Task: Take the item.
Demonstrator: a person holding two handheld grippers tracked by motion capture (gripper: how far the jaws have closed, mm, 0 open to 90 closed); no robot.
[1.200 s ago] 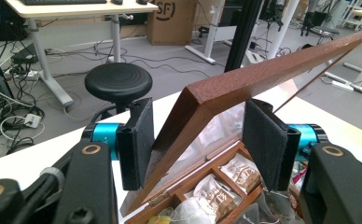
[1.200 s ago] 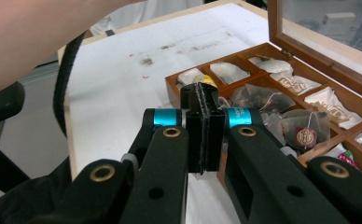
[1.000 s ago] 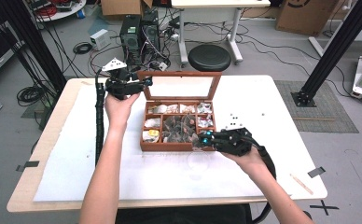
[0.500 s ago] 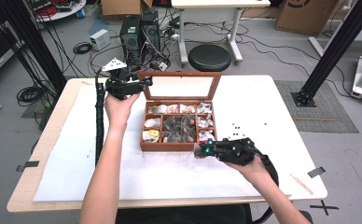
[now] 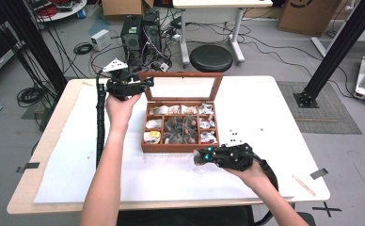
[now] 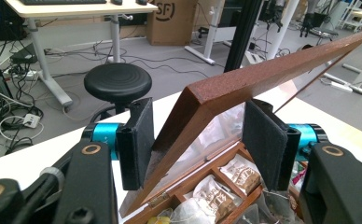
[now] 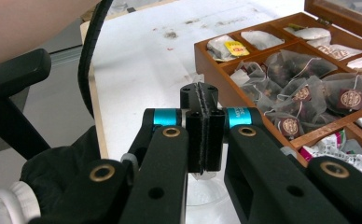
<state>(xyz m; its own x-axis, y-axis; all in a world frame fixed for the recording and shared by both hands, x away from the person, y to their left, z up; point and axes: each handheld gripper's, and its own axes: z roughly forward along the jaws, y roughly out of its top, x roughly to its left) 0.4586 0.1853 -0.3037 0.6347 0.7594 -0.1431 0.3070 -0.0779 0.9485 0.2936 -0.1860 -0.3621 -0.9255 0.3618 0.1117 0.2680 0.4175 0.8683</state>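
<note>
Surroundings: we see a black round stool [image 5: 211,57] behind the table [image 5: 284,108], a computer tower [image 5: 131,33] with tangled cables on the floor, and a cardboard box [image 5: 303,14] at the far right.
In the way: the raised lid [image 5: 183,87] stands between the left gripper [image 5: 143,84] and the far side of the table; nothing lies between the right gripper [image 5: 200,157] and the box front.
Tea box: we find the wooden box [image 5: 178,147] mid-table, brown, with square compartments of paper sachets and gauzy pyramid bags [image 7: 305,88] on strings.
Lid: a wooden frame around a clear pane, tilted open on small hinges.
Left jaws: narrow, their black padded faces astride the lid's corner [image 6: 202,100]; we think they pinch it, though contact on the right pad is hard to make out.
Right jaws: pressed together just in front of the box's near edge, pads [image 7: 206,135] flat against each other; something pale and translucent [image 7: 202,189] hangs beneath them, perhaps a bag.
Table top: white, matte sheet with faint specks.
</note>
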